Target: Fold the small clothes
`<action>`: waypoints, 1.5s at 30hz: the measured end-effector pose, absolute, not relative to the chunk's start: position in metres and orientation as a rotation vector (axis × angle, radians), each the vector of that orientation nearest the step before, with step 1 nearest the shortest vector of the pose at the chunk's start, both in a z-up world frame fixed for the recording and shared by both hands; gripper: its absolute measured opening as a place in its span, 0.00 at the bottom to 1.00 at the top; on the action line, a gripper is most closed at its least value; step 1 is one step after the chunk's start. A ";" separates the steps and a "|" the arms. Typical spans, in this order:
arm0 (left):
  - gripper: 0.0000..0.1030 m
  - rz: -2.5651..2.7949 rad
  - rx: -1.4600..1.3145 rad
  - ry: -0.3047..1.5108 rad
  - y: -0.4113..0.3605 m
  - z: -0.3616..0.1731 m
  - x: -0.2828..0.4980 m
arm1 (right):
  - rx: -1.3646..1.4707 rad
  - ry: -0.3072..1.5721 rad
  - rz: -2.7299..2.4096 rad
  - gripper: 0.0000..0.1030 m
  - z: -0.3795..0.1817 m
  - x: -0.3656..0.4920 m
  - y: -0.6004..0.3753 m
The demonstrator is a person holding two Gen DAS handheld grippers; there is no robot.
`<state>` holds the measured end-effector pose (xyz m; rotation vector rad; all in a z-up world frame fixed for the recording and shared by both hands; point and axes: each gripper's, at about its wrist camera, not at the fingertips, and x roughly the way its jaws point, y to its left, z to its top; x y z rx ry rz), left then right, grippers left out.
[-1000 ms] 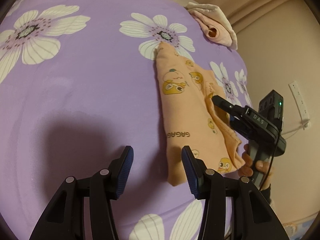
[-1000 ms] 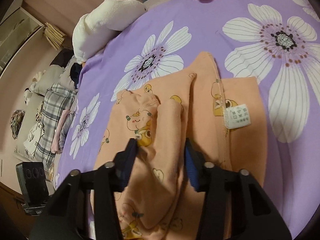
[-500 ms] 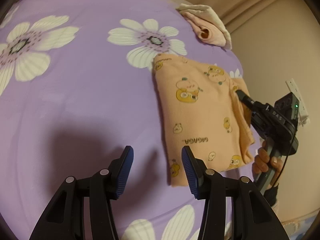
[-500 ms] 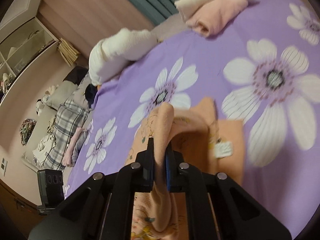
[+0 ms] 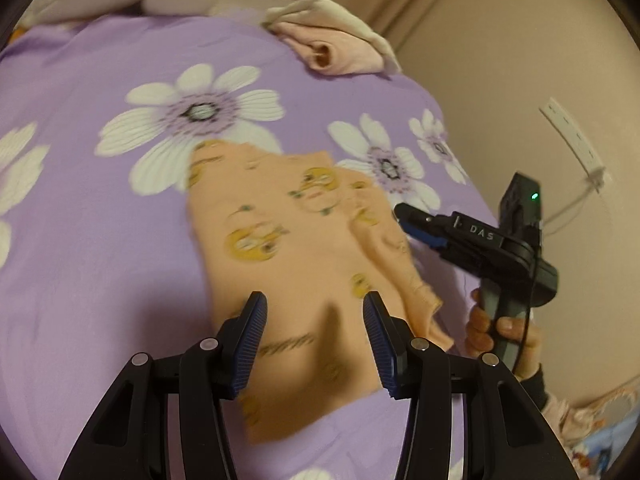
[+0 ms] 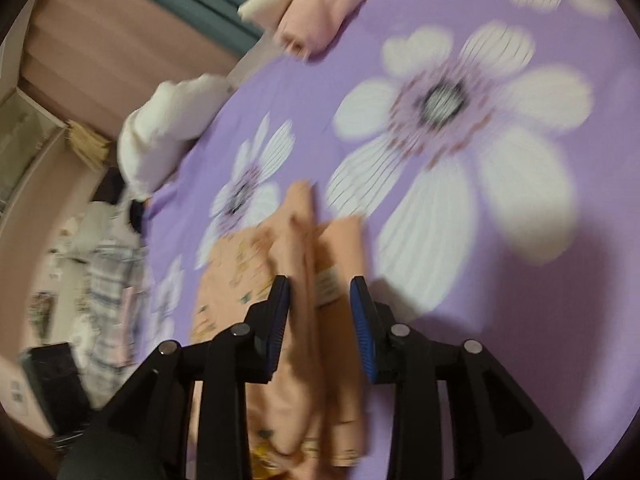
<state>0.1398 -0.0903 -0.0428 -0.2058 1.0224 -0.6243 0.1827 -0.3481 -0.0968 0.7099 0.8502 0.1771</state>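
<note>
— Where do the two views look from?
— Each looks steeply down its own fingers, close above the bed; both share the orange garment (image 5: 304,264) (image 6: 304,280) on the purple bedspread (image 5: 100,240) (image 6: 520,340).

From the peach garment (image 5: 296,264), the purple flowered bed cover (image 5: 100,240) lies bare toward 9 o'clock and 7 o'clock, so there is free passage. At 1 o'clock a folded pink cloth (image 5: 340,48) sits at the bed edge. At 3 o'clock the right gripper (image 5: 416,224) stands beside the garment, and the wall (image 5: 500,60) is behind it.
</note>
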 end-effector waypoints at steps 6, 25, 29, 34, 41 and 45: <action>0.46 -0.611 -0.142 1.050 -0.108 -0.064 0.146 | 0.413 0.772 0.283 0.26 -0.047 0.188 -0.322; 0.46 -0.632 -0.231 1.089 -0.093 -0.075 0.149 | 0.139 0.982 0.544 0.27 -0.082 0.245 -0.307; 0.46 -0.632 -0.244 1.096 -0.092 -0.076 0.151 | 0.020 0.993 0.587 0.28 -0.077 0.245 -0.290; 0.46 -0.632 -0.259 1.105 -0.090 -0.076 0.153 | -0.080 1.025 0.613 0.28 -0.074 0.254 -0.285; 0.46 -0.623 -0.263 1.114 -0.091 -0.078 0.155 | -0.137 1.075 0.647 0.26 -0.083 0.259 -0.290; 0.46 -0.621 -0.267 1.118 -0.092 -0.079 0.155 | -0.136 1.074 0.668 0.15 -0.088 0.257 -0.289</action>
